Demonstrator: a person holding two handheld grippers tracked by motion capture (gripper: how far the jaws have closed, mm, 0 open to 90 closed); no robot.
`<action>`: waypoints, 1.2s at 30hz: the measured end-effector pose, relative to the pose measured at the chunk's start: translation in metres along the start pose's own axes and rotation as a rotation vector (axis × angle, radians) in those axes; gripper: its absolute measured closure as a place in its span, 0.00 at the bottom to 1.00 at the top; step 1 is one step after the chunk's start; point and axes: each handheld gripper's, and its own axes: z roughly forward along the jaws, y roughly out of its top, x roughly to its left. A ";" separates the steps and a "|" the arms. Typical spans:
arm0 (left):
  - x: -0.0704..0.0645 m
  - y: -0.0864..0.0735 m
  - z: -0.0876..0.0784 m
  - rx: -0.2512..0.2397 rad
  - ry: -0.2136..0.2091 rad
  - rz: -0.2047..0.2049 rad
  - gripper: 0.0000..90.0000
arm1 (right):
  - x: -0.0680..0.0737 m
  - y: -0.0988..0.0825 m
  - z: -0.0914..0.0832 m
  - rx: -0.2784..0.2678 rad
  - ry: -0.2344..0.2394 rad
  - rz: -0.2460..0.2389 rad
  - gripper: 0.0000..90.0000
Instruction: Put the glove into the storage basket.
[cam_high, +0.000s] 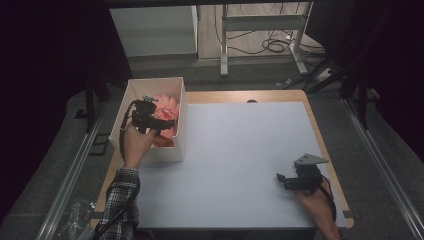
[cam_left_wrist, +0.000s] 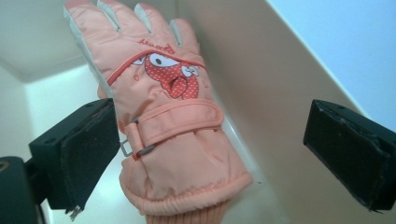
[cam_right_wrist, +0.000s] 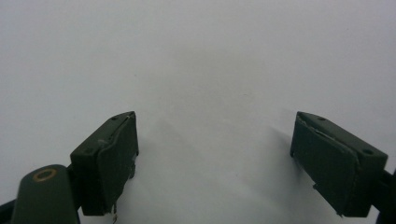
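**A:** Start near. Why is the right gripper (cam_high: 292, 181) parked at the near right of the tabletop (cam_high: 240, 160)?

**B:** My guess is it's simply waiting. Its fingers (cam_right_wrist: 109, 163) stand wide apart with nothing between them, just bare white surface ahead.

**A:** And the left gripper (cam_high: 159, 121), farther off?

**B:** It hangs over the white box (cam_high: 181, 120) at the far left corner, aimed down inside. Its fingers (cam_left_wrist: 84, 154) are spread wide and hold nothing, one on either side of the peach glove's (cam_left_wrist: 173, 135) cuff (whether the nearer pad touches the fabric, I cannot tell).

**A:** Why that placement?

**B:** The glove leans against the box wall, cuff nearest the camera, so the cuff looks like the easiest part to pinch. Probably a grasp being lined up.
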 end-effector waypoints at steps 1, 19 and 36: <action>-0.001 -0.001 -0.002 -0.006 -0.004 0.001 0.04 | 0.000 0.000 0.000 0.000 0.000 0.001 0.17; -0.005 -0.012 -0.025 -0.057 -0.041 0.010 0.04 | 0.000 0.000 0.000 0.000 -0.001 0.000 0.17; -0.022 -0.016 -0.045 -0.084 -0.096 0.066 0.04 | 0.000 0.000 0.000 0.000 -0.002 -0.001 0.17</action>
